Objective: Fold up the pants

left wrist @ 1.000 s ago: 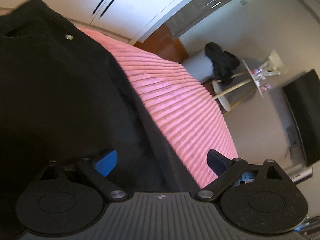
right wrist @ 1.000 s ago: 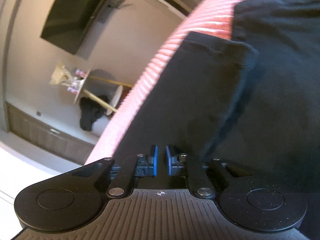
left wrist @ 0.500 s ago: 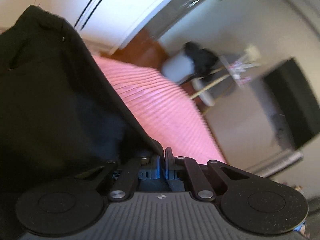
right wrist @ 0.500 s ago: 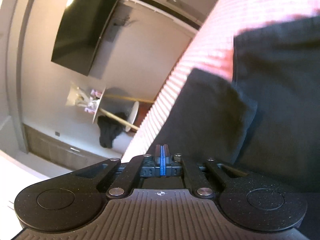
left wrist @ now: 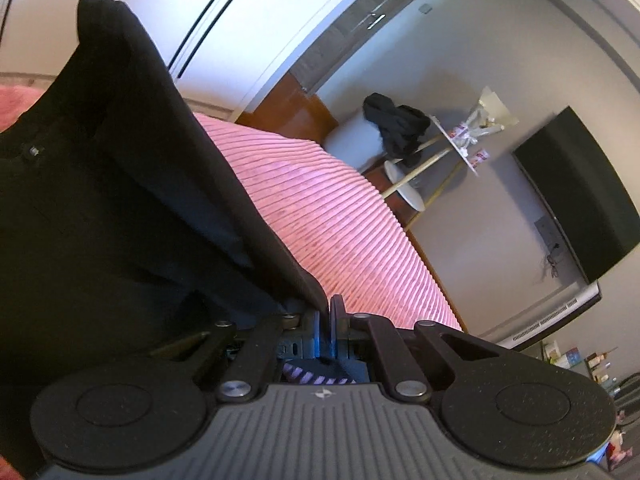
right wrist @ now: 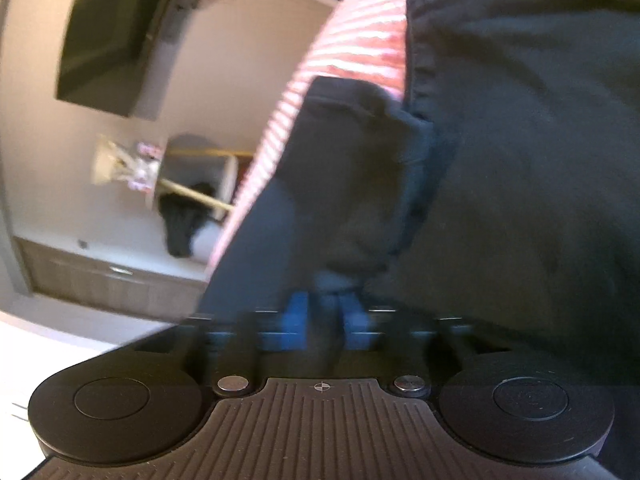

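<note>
My left gripper [left wrist: 325,316] clamped the pants [left wrist: 120,208] edge, raised toward 11 o'clock over the bedspread [left wrist: 340,216]; my right gripper [right wrist: 322,316], blurred, pinched a fold narrowly.

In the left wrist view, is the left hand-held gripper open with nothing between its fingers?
No: the left hand-held gripper is closed on an edge of the black pants.

Both fisheye views bend straight lines hard toward the edges. The left wrist view is sharp and evenly lit, with the black pants [left wrist: 100,220] nearly detailless. The right wrist view is smeared by motion blur, with a glare spot at the top left.
</note>
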Available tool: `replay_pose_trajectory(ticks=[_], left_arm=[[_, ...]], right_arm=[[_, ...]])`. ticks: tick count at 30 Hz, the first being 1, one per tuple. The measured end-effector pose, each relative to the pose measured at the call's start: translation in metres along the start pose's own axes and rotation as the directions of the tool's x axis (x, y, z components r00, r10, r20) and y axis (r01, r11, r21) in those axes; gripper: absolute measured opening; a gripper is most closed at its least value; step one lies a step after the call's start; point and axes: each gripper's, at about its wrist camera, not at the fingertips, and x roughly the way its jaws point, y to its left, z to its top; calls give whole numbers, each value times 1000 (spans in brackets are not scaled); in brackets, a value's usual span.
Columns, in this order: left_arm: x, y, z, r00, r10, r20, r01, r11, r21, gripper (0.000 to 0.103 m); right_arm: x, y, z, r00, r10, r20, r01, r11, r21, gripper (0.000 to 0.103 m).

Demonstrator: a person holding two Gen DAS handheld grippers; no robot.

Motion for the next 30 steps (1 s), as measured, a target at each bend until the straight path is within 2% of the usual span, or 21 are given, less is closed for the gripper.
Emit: replay_pose_trajectory(ticks=[2, 3, 5, 7, 10, 11, 13, 15, 16, 17, 18, 19, 20, 22, 24, 26, 30], left_arm=[[-10, 0, 0, 1000, 10, 8, -10, 1000, 5, 4], [-16, -1, 0, 1000, 5, 15, -6, 1000, 7, 4], [-30, -2, -3, 1000, -12, 24, 12, 1000, 3, 4], [-47, 1, -14, 999, -13, 32, 13, 1000, -4, 4], [-70, 20, -48, 998, 28, 53, -27, 999, -28, 4], [-74, 31, -63, 998, 56, 36, -53, 996, -68, 4], [-71, 52, -87, 993, 117, -13, -117, 985, -123, 5], [-67, 66, -107, 968, 244, -56, -249, 962, -115, 5], [-69, 71, -114, 963, 263, -52, -267, 957, -114, 6], [-72, 72, -119, 963, 267, -41, -270, 958, -101, 12], [-76, 71, -121, 960, 277, -28, -279, 957, -84, 18], [-80, 68, -122, 958, 286, -9, -286, 956, -70, 36], [-87, 66, -122, 958, 288, 16, -286, 956, -66, 56], [-100, 63, -117, 958, 279, 73, -274, 959, -71, 71], [-107, 61, -111, 955, 275, 109, -269, 961, -66, 74], [-113, 65, -105, 952, 278, 130, -270, 960, -73, 83], [-115, 82, -102, 943, 309, 127, -288, 944, -159, 84]], right_arm=[[-6, 17, 8, 1000, -20, 21, 22, 996, -84, 8], [-19, 27, 12, 998, -10, 59, 18, 989, -144, 8], [-55, 41, 17, 987, 66, 148, -31, 974, -224, 6], [-96, 47, 22, 964, 141, 226, -70, 953, -294, 1], [-150, 38, 26, 914, 165, 370, 0, 914, -407, 1], [-160, 28, 30, 915, 153, 374, 10, 916, -400, 2], [-161, -1, 41, 946, 104, 306, 3, 943, -332, 8], [-155, -32, 40, 978, 40, 207, 13, 969, -248, 9], [-151, -43, 37, 987, 21, 161, 17, 973, -229, 14], [-146, -52, 29, 993, 13, 121, 14, 975, -221, 19], [-141, -55, 22, 995, 13, 97, 9, 975, -222, 32], [-136, -59, 11, 997, 15, 71, 1, 975, -224, 43], [-135, -65, 4, 999, 21, 48, -10, 974, -225, 44], [-123, -62, -6, 999, 36, 21, -30, 973, -229, 44], [-118, -57, -9, 999, 32, 28, -25, 973, -231, 47], [-115, -56, -8, 999, 43, 24, -37, 975, -217, 54], [-88, -45, 6, 998, 41, 44, -33, 985, -167, 57]])
